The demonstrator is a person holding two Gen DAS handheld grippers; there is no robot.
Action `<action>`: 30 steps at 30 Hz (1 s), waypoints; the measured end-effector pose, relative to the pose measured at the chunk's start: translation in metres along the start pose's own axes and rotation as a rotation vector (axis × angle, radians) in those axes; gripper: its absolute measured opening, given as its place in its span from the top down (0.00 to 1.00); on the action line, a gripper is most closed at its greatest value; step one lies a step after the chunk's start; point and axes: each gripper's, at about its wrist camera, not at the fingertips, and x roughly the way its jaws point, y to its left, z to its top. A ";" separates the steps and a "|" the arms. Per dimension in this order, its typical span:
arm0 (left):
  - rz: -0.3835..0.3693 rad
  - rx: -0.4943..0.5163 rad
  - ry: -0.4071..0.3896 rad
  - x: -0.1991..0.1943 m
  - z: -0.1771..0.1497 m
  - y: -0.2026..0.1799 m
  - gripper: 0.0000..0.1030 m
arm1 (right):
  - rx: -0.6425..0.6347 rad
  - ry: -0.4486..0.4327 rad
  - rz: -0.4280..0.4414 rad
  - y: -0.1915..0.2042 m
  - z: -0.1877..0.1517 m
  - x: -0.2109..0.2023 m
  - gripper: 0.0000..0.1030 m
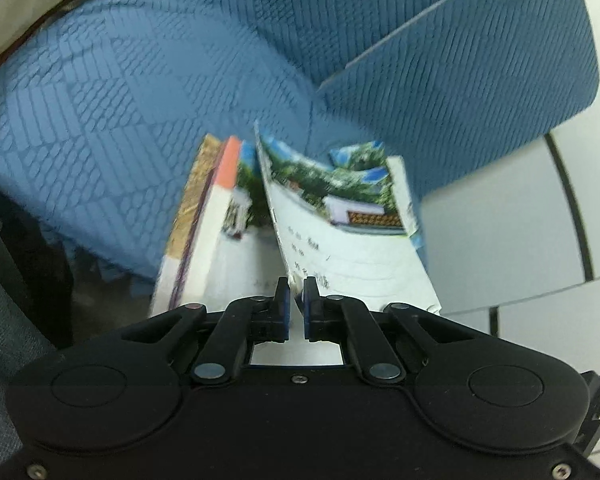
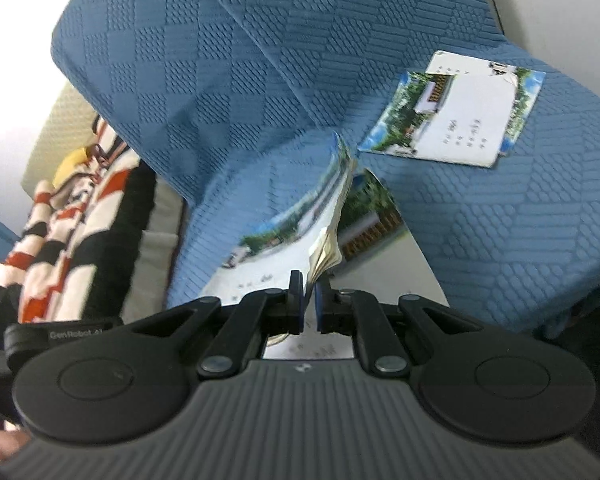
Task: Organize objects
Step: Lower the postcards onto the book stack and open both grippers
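My left gripper (image 1: 296, 286) is shut on the lower edge of a thin notebook (image 1: 340, 232) with a garden photo on its white cover. A second notebook with an orange spine (image 1: 216, 220) hangs just left of it, above the blue sofa cushion (image 1: 120, 100). My right gripper (image 2: 309, 280) is shut on a small bundle of the same notebooks (image 2: 288, 236). Their pages fan out above the pads and the covers splay to both sides. Two more overlapping notebooks (image 2: 460, 116) lie flat on the sofa seat (image 2: 500, 220), up and to the right of that gripper.
The blue quilted backrest (image 2: 180, 60) rises behind the seat. A red, white and black blanket (image 2: 72, 216) lies to the left beside the sofa. White floor tiles (image 1: 500, 220) show to the right of the cushion. A fingertip (image 2: 0, 448) is at the lower left corner.
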 end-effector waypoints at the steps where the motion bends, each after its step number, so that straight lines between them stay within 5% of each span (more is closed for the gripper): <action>1: 0.007 0.004 0.012 0.003 -0.003 0.002 0.96 | 0.001 0.006 -0.011 -0.002 -0.004 0.002 0.91; 9: 0.061 0.041 0.071 0.016 -0.022 0.010 0.96 | 0.017 0.075 -0.077 -0.017 -0.030 0.017 0.90; 12: 0.081 0.072 0.053 0.009 -0.020 0.007 0.77 | -0.033 0.097 -0.121 -0.013 -0.033 0.016 0.83; 15: 0.088 0.105 0.025 -0.004 -0.016 0.002 0.64 | -0.091 0.119 -0.142 -0.011 -0.036 0.006 0.58; 17: 0.097 0.133 0.002 -0.008 -0.011 -0.002 0.58 | -0.117 0.112 -0.137 -0.012 -0.039 -0.002 0.33; 30: 0.201 0.231 0.004 0.034 -0.001 -0.010 0.50 | -0.242 0.052 -0.226 -0.020 -0.011 0.032 0.33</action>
